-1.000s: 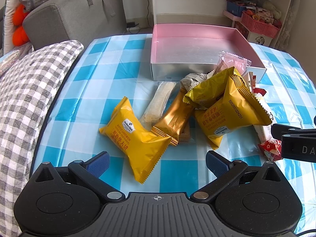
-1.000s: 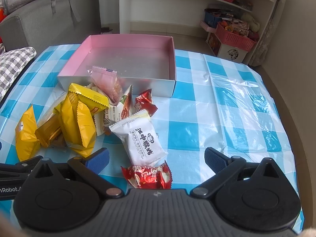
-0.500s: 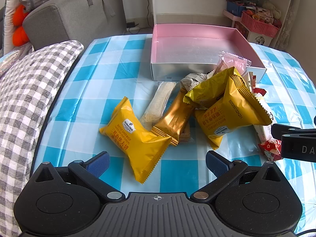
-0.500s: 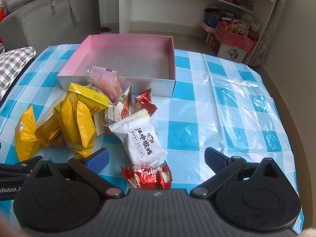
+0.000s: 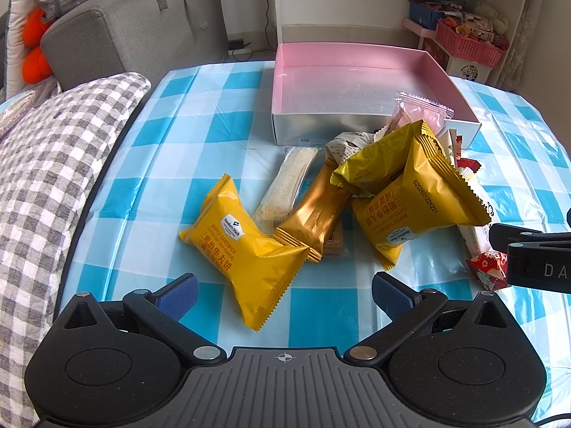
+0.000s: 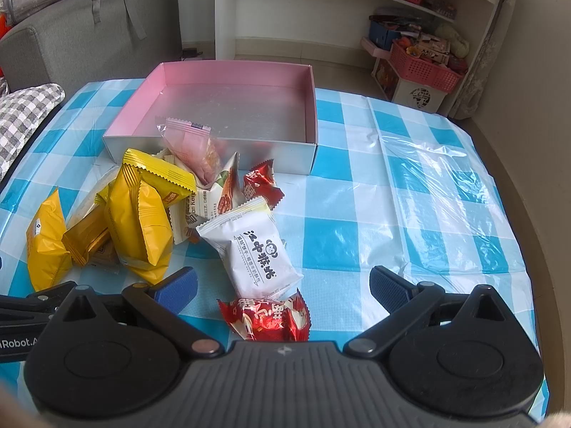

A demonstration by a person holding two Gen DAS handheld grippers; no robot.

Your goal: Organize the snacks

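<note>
A pile of wrapped snacks lies on the blue checked tablecloth in front of an empty pink box point(image 5: 357, 60) point(image 6: 235, 82). My left gripper point(image 5: 283, 290) is open just short of a yellow packet point(image 5: 246, 253). Beyond it lie a bronze packet point(image 5: 317, 214), a pale bar point(image 5: 285, 185) and two more yellow packets point(image 5: 417, 199). My right gripper point(image 6: 282, 289) is open, with a red foil packet point(image 6: 266, 319) low between its fingers and a white packet point(image 6: 260, 253) just ahead. A pink packet point(image 6: 192, 149) leans on the box's front wall.
A grey checked cushion point(image 5: 46, 164) lies along the table's left edge. A grey sofa point(image 5: 125, 28) and white shelves point(image 6: 357, 18) with red baskets stand behind. Bare tablecloth point(image 6: 428, 192) stretches to the right of the pile.
</note>
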